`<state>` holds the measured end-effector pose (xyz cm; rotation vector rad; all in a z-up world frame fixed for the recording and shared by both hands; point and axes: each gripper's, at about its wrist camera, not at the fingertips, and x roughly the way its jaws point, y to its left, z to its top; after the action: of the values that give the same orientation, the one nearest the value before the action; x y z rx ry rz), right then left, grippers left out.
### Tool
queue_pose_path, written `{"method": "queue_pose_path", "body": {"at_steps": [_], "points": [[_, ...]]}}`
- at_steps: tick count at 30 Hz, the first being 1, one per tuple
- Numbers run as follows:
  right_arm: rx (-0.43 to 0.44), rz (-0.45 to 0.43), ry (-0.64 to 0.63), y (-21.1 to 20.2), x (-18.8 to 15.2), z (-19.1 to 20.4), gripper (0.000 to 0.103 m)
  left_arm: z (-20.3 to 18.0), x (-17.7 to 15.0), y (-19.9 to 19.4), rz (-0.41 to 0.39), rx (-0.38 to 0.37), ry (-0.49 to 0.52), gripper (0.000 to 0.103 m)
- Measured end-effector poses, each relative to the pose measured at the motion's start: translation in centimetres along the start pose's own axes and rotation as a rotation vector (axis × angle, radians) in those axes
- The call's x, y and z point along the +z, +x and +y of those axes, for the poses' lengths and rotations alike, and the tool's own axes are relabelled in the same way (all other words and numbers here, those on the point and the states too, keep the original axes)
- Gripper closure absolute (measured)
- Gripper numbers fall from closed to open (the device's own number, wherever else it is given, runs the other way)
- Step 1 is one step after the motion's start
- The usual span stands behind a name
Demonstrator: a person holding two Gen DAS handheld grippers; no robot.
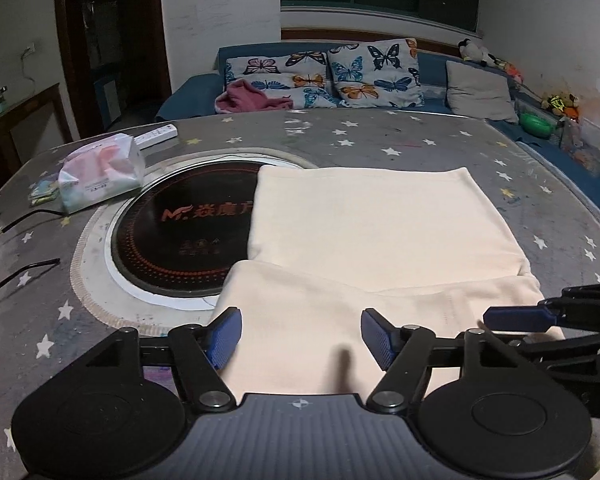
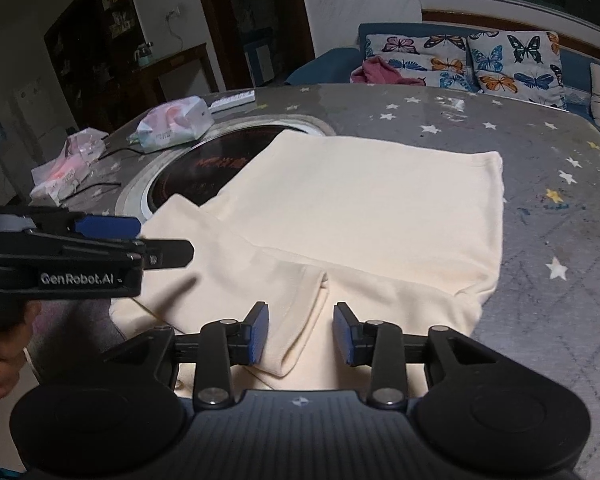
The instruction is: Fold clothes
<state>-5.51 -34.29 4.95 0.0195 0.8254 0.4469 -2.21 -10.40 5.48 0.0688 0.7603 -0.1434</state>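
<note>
We see a grey bench (image 1: 380, 132) scattered with white stars filling most of both views, with a blue sofa (image 1: 196, 92) and butterfly cushions (image 1: 364, 72) behind it along the top of the frame. Set into the bench at centre left is a round black cooktop (image 1: 180, 236) with orange lettering. Lying across the middle of the bench, its left edge over the cooktop, is the cream garment (image 1: 380, 224), folded into a rough rectangle, with a second layer of it nearer the cameras at the lower centre.

At the bottom of the left wrist view, our left hand-held gripper (image 1: 300, 338) has its blue pads wide apart over the near layer of the garment; they hold nothing, and we cannot tell whether they touch the cloth. In the right wrist view, our right hand-held gripper (image 2: 300, 334) stands with its pads moderately apart, straddling a folded edge of the garment at bottom centre, not clamped on it. Each hand-held gripper also shows at the side edge of the other's view.

At the upper left of the bench lie a soft tissue pack (image 1: 100, 176) and, just beyond it, a white remote (image 1: 156, 136). A black cable (image 1: 20, 272) runs along the left edge.
</note>
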Motion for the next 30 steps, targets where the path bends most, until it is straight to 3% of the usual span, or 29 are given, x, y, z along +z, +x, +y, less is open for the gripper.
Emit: {"method": "queue_pose_path", "body": {"at_steps": [11,15,16,18,25,30], "points": [[-0.017,0.026,-0.024,0.8,0.1,0.9,0.069,0.6,0.0,0.0,0.001,0.024,-0.010,0.028],[-0.033,0.028,-0.048,0.9,0.1,1.4,0.084,0.9,-0.1,0.1,-0.003,0.042,-0.013,0.024],[-0.037,0.026,-0.049,0.8,0.2,1.4,0.094,1.2,-0.1,0.1,-0.005,0.046,-0.018,0.024],[-0.038,0.020,-0.042,0.6,0.3,1.3,0.097,1.8,-0.2,0.0,-0.008,0.054,-0.028,0.024],[-0.037,-0.003,-0.041,-0.2,0.6,1.0,0.098,4.7,-1.8,-0.6,-0.013,0.071,-0.050,0.024],[-0.032,0.005,0.006,0.5,0.3,0.2,0.083,6.6,-3.2,-1.3,-0.015,0.074,-0.054,0.024]]}}
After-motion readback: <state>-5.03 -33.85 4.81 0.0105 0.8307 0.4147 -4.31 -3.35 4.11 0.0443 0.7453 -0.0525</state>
